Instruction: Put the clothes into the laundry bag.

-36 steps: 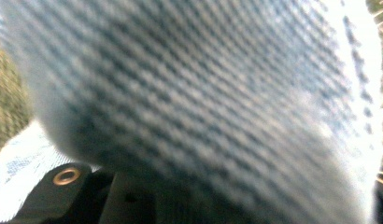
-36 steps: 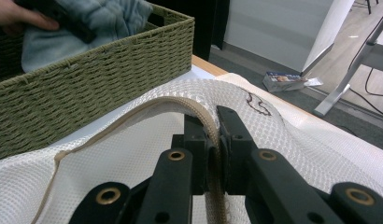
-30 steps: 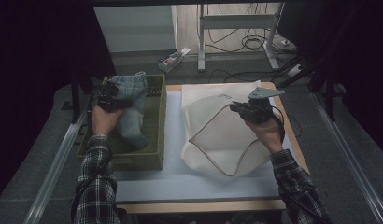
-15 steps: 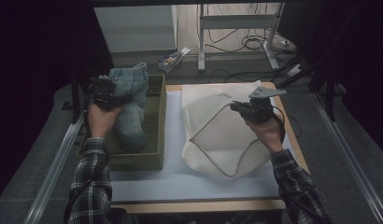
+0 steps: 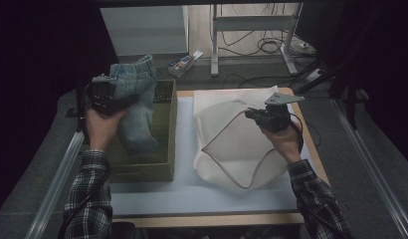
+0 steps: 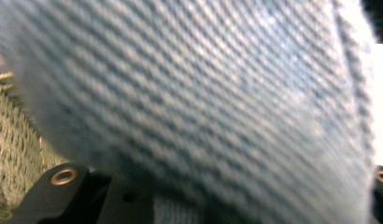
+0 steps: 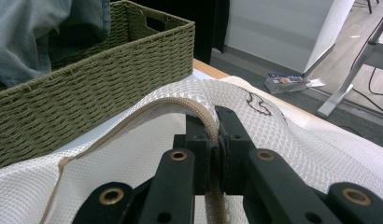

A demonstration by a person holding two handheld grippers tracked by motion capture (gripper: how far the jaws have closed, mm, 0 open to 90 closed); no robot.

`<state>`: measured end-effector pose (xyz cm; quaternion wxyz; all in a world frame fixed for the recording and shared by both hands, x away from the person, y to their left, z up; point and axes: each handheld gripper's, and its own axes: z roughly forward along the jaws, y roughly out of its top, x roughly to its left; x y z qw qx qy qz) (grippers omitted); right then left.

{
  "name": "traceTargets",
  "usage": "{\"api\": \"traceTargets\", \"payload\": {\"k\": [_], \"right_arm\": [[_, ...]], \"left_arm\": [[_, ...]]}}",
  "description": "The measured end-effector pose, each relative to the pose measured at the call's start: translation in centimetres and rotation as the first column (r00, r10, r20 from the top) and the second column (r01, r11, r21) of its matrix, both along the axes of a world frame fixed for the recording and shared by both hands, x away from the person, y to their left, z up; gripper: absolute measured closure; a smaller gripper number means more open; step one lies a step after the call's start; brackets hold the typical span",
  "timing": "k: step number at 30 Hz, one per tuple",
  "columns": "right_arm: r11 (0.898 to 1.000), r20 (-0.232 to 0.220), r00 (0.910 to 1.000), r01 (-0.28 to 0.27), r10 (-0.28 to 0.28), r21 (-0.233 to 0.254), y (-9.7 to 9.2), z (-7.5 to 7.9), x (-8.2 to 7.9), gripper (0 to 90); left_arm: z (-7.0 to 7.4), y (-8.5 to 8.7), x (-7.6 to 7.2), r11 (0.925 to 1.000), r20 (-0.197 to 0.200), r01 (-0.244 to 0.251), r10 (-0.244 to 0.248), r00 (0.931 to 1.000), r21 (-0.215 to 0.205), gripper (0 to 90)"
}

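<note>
A pair of light blue jeans (image 5: 136, 109) hangs half out of the green woven basket (image 5: 142, 172) at the left of the table. My left gripper (image 5: 123, 99) is shut on the denim near its upper end; the denim (image 6: 203, 93) sits blurred right against that gripper's camera. A white mesh bag (image 5: 232, 144) with a beige trim lies on the right. My right gripper (image 5: 252, 115) is shut on that trim (image 7: 180, 105), holding the bag's edge up off the table. From the right gripper view (image 7: 216, 135), the basket (image 7: 101, 88) and the jeans (image 7: 35, 32) are at the upper left.
A white mat (image 5: 192, 194) covers the wooden table (image 5: 207, 219). Metal rails (image 5: 55, 179) run along both sides. On the floor beyond lie a small box (image 5: 184, 62), the legs of a metal stand (image 5: 214, 40) and cables (image 5: 266, 47).
My left hand has risen and drawn the jeans higher out of the basket, toward its far end. The right hand and the bag have stayed still.
</note>
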<state>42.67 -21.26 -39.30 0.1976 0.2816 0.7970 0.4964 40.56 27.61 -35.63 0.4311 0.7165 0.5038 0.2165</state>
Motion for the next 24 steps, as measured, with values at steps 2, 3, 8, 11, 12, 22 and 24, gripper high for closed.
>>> {"api": "traceTargets", "payload": {"k": [2,3,8,11,12,22,24], "right_arm": [[1.0,0.0,1.0,-0.002,0.002,-0.001,0.0,0.0,0.0,83.4],[1.0,0.0,1.0,-0.002,0.002,-0.004,0.0,0.0,0.0,83.4],[1.0,0.003,1.0,-0.002,0.002,-0.005,0.0,0.0,0.0,83.4],[1.0,0.003,1.0,-0.001,0.001,-0.005,0.0,0.0,0.0,83.4],[1.0,0.003,1.0,-0.001,0.001,-0.005,0.0,0.0,0.0,83.3],[1.0,0.003,1.0,0.0,0.0,-0.007,0.0,0.0,0.0,83.3],[1.0,0.002,1.0,0.0,0.0,-0.007,0.0,0.0,0.0,83.3]], "left_arm": [[0.5,-0.3,-0.4,0.9999,0.016,0.014,-0.014,0.9998,0.001,66.7],[0.6,-0.4,-0.5,0.9998,0.02,0.018,-0.018,0.9996,0.006,66.7],[1.2,-0.9,-1.4,0.9993,0.079,0.038,-0.037,0.9962,-0.008,66.6],[1.1,-1.1,-1.9,0.9987,0.113,0.047,-0.044,0.9927,-0.022,66.6],[1.0,-1.1,-2.0,0.9982,0.12,0.052,-0.048,0.9916,-0.029,66.7],[0.4,-1.7,-3.0,0.9959,0.217,0.06,-0.044,0.9753,-0.068,65.9],[0.4,-1.8,-3.3,0.9952,0.24,0.059,-0.039,0.9699,-0.078,65.9]]}}
